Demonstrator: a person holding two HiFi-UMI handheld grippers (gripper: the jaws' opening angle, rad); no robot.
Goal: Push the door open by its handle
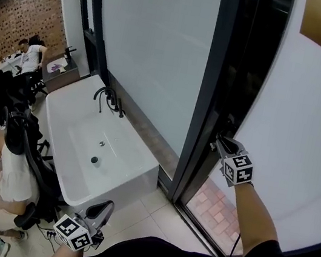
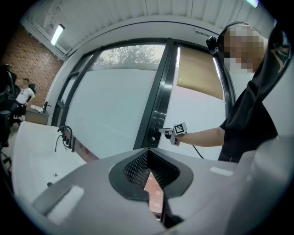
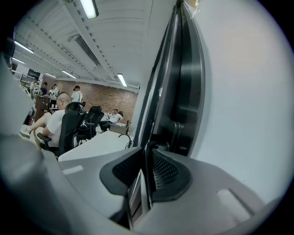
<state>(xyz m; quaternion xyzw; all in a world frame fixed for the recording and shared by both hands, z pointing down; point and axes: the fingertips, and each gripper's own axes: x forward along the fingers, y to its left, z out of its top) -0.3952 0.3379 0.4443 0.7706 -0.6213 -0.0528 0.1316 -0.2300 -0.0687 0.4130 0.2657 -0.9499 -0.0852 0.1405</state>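
Door handle (image 3: 147,155) is pinched in my right claw (image 1: 218,142); I'd push steadily toward the far side, with my left claw (image 1: 103,207) closed and empty.

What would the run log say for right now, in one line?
right claw: shut on door handle | left claw: shut, empty, hanging low

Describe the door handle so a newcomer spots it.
Start at the black door frame between the frosted glass panels, right of the white bathtub. The door handle is the dark lever jutting from it, the one part the right claw grips.
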